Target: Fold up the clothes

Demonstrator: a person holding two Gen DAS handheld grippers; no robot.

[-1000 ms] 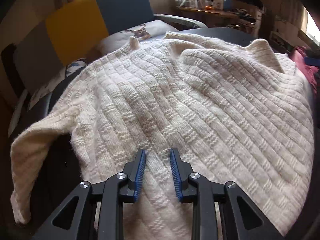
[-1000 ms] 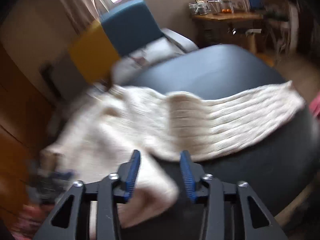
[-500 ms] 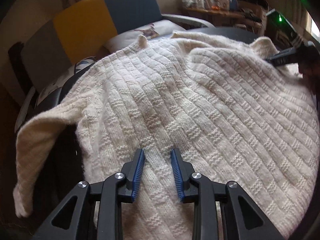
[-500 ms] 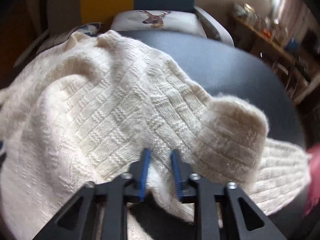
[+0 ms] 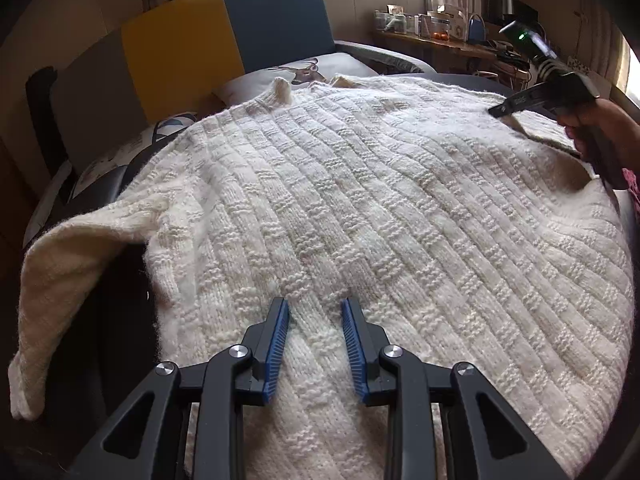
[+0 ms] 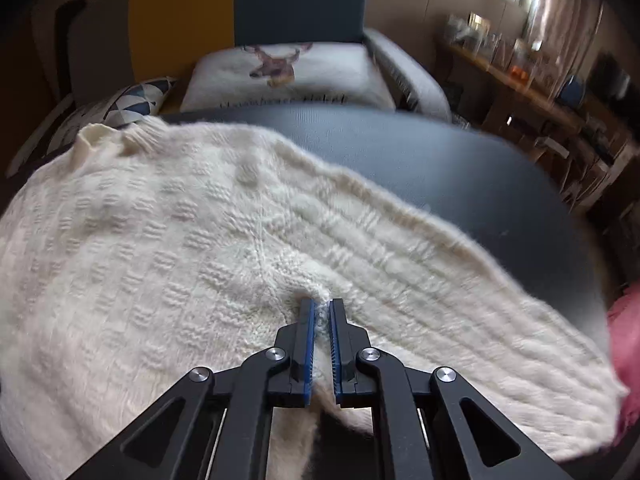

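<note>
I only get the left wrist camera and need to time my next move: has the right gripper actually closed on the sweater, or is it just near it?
Observer: The right gripper is shut on the sweater, with knit bunched between its blue pads.
Operator: What lies past the sweater's far edge there?
Observer: Bare dark table, then a deer-print cushion.
Operator: Anything by the sleeve on the right?
Observer: Something pink at the frame edge; too blurred to identify.
</note>
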